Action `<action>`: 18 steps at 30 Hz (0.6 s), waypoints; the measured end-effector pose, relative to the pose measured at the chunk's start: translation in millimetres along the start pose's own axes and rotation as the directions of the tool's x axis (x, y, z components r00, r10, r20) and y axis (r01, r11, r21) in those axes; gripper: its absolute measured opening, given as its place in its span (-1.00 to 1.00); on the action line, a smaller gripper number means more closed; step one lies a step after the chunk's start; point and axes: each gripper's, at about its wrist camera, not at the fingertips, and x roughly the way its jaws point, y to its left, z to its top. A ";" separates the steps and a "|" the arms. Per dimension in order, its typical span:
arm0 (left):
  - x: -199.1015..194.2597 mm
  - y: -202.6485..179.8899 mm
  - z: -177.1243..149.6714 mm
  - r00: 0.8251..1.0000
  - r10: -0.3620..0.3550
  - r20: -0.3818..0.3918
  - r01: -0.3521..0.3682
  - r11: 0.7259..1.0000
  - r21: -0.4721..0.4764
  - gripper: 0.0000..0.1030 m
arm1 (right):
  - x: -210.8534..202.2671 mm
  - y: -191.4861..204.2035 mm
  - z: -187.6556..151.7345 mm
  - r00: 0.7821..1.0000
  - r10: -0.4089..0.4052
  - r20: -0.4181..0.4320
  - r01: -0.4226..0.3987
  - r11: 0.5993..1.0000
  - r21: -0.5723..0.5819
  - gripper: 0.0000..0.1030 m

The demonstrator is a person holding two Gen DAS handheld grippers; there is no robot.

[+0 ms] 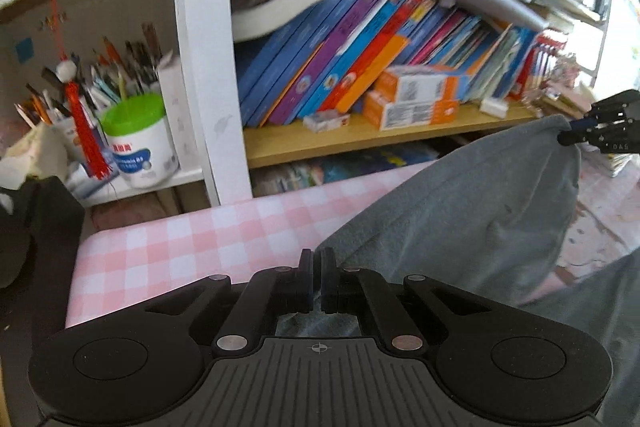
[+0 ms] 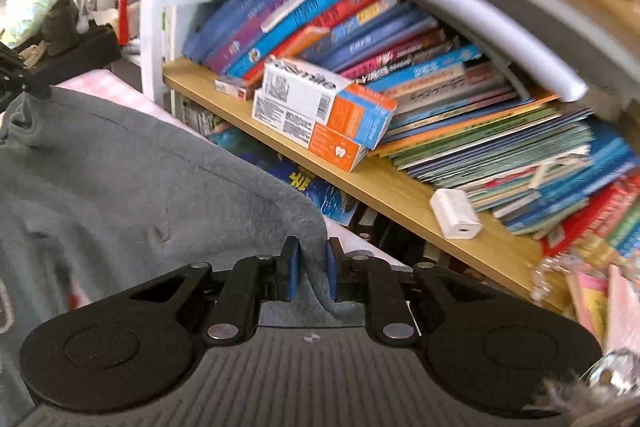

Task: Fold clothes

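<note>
A grey fleece garment [image 1: 460, 211] hangs stretched above the pink checked tabletop [image 1: 180, 247]. My left gripper [image 1: 317, 267] is shut on one corner of its edge, low in the left wrist view. The right gripper [image 1: 568, 137] shows there at the far right, pinching the garment's other corner. In the right wrist view my right gripper [image 2: 313, 259] is shut on a fold of the grey garment [image 2: 120, 187], whose edge runs up to the left gripper [image 2: 36, 89] at the far left. The cloth sags between the two grippers.
A wooden bookshelf [image 1: 360, 139] with leaning books [image 1: 360, 47] and orange-and-white boxes [image 1: 416, 95] stands close behind the table. A white upright post [image 1: 204, 67], a green-lidded tin [image 1: 138, 139] and a pencil holder [image 1: 92, 83] are at left. A white charger [image 2: 456, 213] lies on the shelf.
</note>
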 end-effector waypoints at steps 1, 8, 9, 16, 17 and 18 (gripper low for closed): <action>-9.7 -4.7 -2.3 1.000 0.000 0.011 0.000 1.000 0.004 -0.97 | -9.8 4.1 -4.8 1.000 -0.007 0.007 0.007 1.000 0.001 -0.75; -63.8 -32.7 -23.5 0.998 -0.005 0.059 0.003 1.000 0.026 -0.97 | -78.4 32.8 -38.5 0.997 -0.056 0.052 0.055 0.998 0.012 -0.74; -70.7 -36.5 -27.5 0.998 -0.006 0.063 0.004 1.000 0.027 -0.97 | -87.0 38.2 -43.9 0.997 -0.060 0.057 0.060 0.998 0.011 -0.74; -106.5 -53.8 -69.6 0.999 -0.016 0.049 0.018 0.999 -0.044 -0.96 | -134.5 86.1 -91.6 0.994 -0.088 0.068 0.088 0.996 -0.003 -0.74; -111.1 -55.3 -76.6 0.999 -0.019 0.044 0.022 0.998 -0.066 -0.96 | -140.0 92.6 -98.0 0.994 -0.086 0.067 0.086 0.996 0.004 -0.73; -114.8 -57.4 -84.0 0.999 -0.022 0.036 0.024 0.996 -0.083 -0.96 | -145.1 98.7 -104.0 0.994 -0.083 0.065 0.083 0.997 0.010 -0.73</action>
